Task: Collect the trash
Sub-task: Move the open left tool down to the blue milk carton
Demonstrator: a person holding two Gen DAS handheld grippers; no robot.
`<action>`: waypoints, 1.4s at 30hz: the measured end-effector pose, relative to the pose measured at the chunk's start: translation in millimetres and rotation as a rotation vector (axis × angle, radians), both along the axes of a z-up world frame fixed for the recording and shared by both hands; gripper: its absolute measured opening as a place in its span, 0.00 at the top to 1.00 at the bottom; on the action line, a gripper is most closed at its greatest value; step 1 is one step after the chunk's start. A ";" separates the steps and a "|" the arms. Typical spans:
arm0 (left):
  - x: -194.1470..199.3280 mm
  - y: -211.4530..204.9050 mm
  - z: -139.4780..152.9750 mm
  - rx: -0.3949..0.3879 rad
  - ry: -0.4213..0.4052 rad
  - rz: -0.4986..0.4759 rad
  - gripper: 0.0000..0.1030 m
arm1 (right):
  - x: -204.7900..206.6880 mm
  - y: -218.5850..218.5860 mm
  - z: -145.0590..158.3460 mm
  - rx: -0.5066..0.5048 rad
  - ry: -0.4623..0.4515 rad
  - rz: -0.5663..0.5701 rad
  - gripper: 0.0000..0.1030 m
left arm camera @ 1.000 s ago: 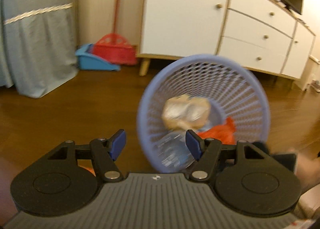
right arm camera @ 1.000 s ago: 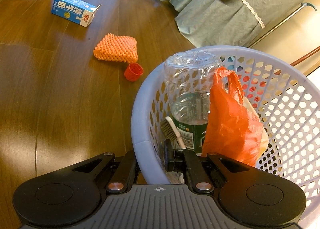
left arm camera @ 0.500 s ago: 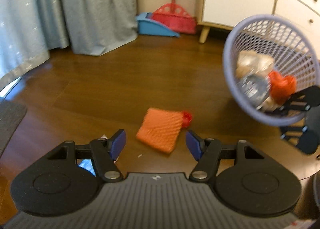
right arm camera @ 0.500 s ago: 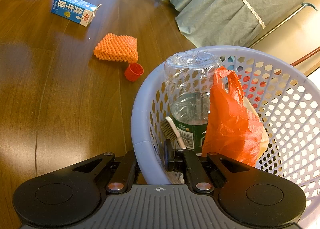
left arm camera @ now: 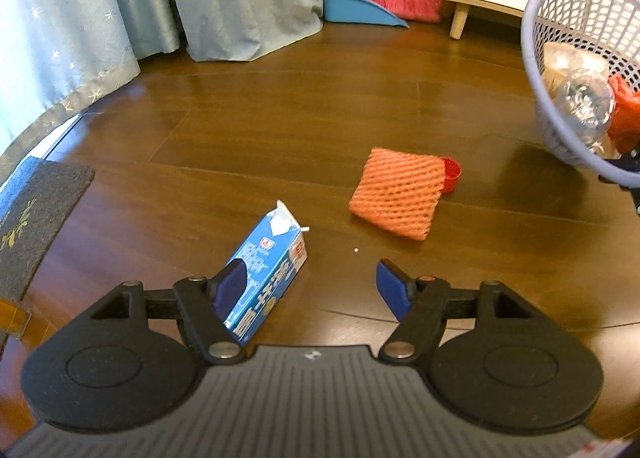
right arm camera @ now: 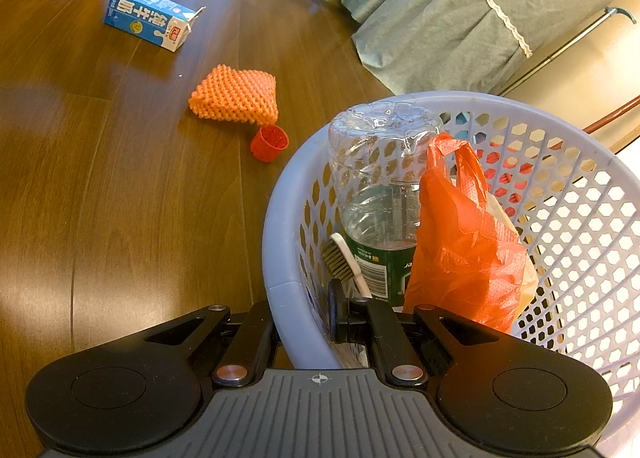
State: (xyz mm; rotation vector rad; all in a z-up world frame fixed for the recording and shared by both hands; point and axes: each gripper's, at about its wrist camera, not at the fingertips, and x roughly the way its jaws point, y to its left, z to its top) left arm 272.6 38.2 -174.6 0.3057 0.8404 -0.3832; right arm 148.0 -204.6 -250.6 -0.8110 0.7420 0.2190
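Trash lies scattered on a wooden floor: a blue milk carton on its side, an orange foam net and, touching the net, a red cap; the left gripper hovers wide open and empty, its left finger just over the carton; the right gripper is clamped on the rim of a lavender basket, one finger outside the wall, one inside; the basket holds a clear bottle, an orange bag and a brush.
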 end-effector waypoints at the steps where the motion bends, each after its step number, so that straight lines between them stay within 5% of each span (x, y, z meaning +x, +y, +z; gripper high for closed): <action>1: 0.8 0.7 -2.4 0.010 -0.001 -0.001 0.34 | -0.2 -0.1 -0.4 -0.001 0.000 0.000 0.97; 24: 46.0 24.0 -59.6 0.212 0.047 -0.043 0.32 | -3.9 1.3 -2.0 -0.019 0.007 0.013 0.96; 31: 49.6 30.5 -66.7 0.210 0.091 -0.022 0.54 | -3.5 1.9 -1.7 -0.020 0.007 0.013 0.96; 38: 42.1 37.4 -57.6 0.098 0.164 -0.011 0.59 | -3.9 1.6 -2.0 -0.016 0.007 0.010 0.96; 42: 38.1 50.9 -54.1 -0.095 0.319 -0.028 0.66 | -2.7 1.6 -1.0 -0.015 0.007 0.010 0.96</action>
